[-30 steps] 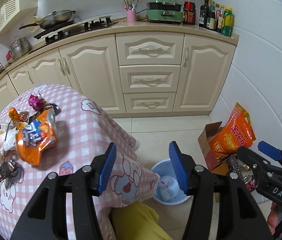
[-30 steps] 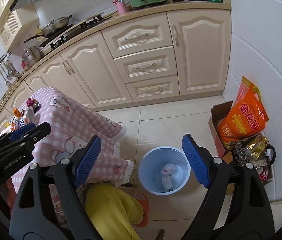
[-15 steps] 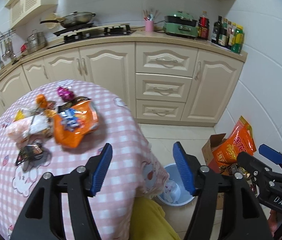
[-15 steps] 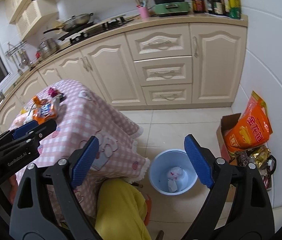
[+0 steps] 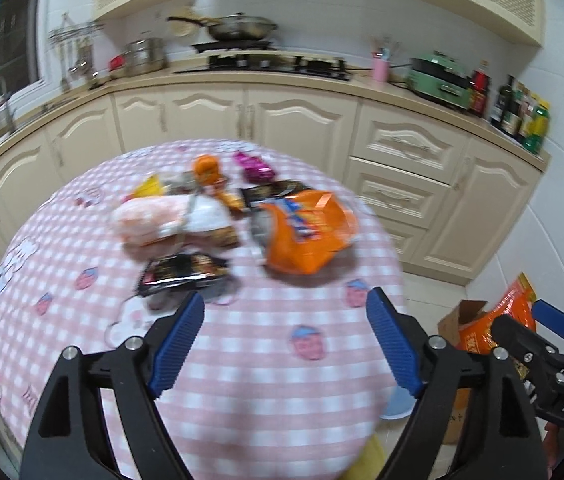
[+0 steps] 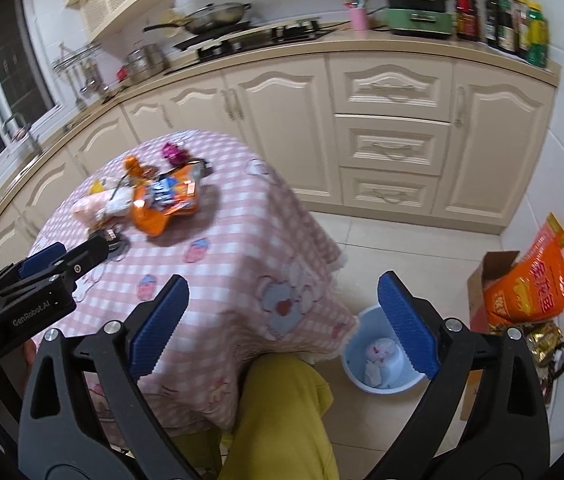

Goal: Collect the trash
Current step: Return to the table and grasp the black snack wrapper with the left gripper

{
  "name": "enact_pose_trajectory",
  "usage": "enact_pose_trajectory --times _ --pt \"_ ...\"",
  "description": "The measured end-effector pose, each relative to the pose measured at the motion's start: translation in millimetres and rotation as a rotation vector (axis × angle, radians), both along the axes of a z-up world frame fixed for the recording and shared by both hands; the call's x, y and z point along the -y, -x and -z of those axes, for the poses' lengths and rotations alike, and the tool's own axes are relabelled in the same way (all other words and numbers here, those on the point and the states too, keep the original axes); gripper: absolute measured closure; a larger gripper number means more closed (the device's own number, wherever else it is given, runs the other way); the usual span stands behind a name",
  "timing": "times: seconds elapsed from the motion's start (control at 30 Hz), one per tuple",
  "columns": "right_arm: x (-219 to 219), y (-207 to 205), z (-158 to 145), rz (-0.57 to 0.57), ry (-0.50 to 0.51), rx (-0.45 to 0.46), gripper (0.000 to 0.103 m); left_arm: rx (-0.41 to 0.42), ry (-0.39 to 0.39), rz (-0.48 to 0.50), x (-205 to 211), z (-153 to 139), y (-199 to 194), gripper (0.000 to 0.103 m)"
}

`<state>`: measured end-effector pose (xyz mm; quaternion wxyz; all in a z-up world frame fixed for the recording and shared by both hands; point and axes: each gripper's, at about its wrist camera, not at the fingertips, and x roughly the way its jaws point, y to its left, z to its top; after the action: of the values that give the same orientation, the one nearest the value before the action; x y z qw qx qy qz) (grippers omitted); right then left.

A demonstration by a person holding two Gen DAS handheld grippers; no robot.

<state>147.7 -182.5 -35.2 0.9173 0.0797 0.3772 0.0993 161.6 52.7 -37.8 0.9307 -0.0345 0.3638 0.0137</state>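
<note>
The left gripper (image 5: pixel 285 342) is hovering with its two blue-padded fingers (image 5: pixel 177 344) spread wide apart, gripping nothing. The right gripper (image 6: pixel 284 326) is doing likewise, its jaws gaping and empty. Each gripper is showing at the edge of the other's view. A leg (image 6: pixel 282 420) in yellow trousers is bending below.

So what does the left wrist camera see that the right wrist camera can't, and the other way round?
Only the left: the black foil wrapper unobstructed, just ahead of its open tongs. Only the right: inside the round blue plastic bin, with a little trash, and a yellow trouser leg. Both: the orange snack bag on the pink checked tablecloth.
</note>
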Motion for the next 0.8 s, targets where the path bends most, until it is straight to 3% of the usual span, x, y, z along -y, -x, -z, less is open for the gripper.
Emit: enact_pose_trajectory --times 0.27,0.5,0.8 --pt "-44.7 -17.6 -0.1 -0.098 0.012 -0.021 0.009 -0.037 0.033 -0.091 -49.7 9.5 -2.0 0.018" --pt "-66.5 -31.6 0.7 -0.135 0.02 -0.034 0.009 -0.102 0.086 -0.111 -70.2 25.1 -20.9 0.017" --pt "-74.7 -55.3 5.3 -0.158 0.02 -0.059 0.009 -0.141 0.047 -0.145 -71.0 39.0 -57.7 0.017"
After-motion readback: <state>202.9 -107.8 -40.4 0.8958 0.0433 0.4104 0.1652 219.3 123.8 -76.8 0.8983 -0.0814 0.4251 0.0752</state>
